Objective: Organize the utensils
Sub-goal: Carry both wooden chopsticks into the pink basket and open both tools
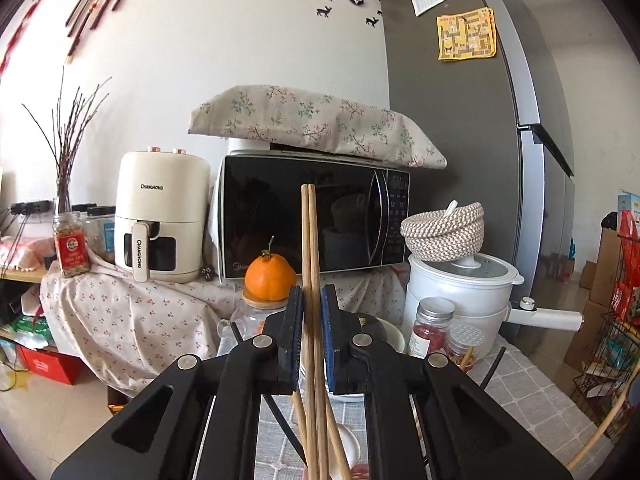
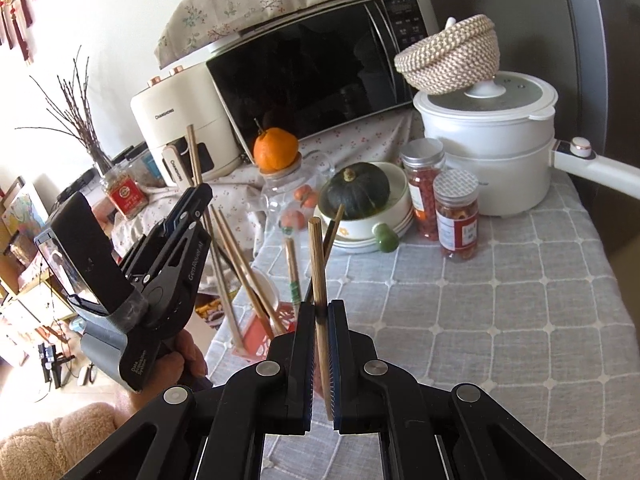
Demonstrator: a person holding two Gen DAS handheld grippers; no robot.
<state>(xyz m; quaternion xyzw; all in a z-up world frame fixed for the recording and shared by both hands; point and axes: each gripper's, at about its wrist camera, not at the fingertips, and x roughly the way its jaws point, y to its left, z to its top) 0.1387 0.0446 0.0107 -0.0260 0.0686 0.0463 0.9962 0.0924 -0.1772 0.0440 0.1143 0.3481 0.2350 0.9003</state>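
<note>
My left gripper is shut on a pair of light wooden chopsticks that stand upright between its pads. It also shows in the right wrist view at the left, holding that pair above a red utensil holder with several chopsticks in it. My right gripper is shut on a single brown chopstick, held upright just right of the holder.
A grey checked tablecloth covers the table. Behind stand a squash in a bowl, two jars, a white pot with a woven basket on it, a glass jar topped by an orange, a microwave and an air fryer.
</note>
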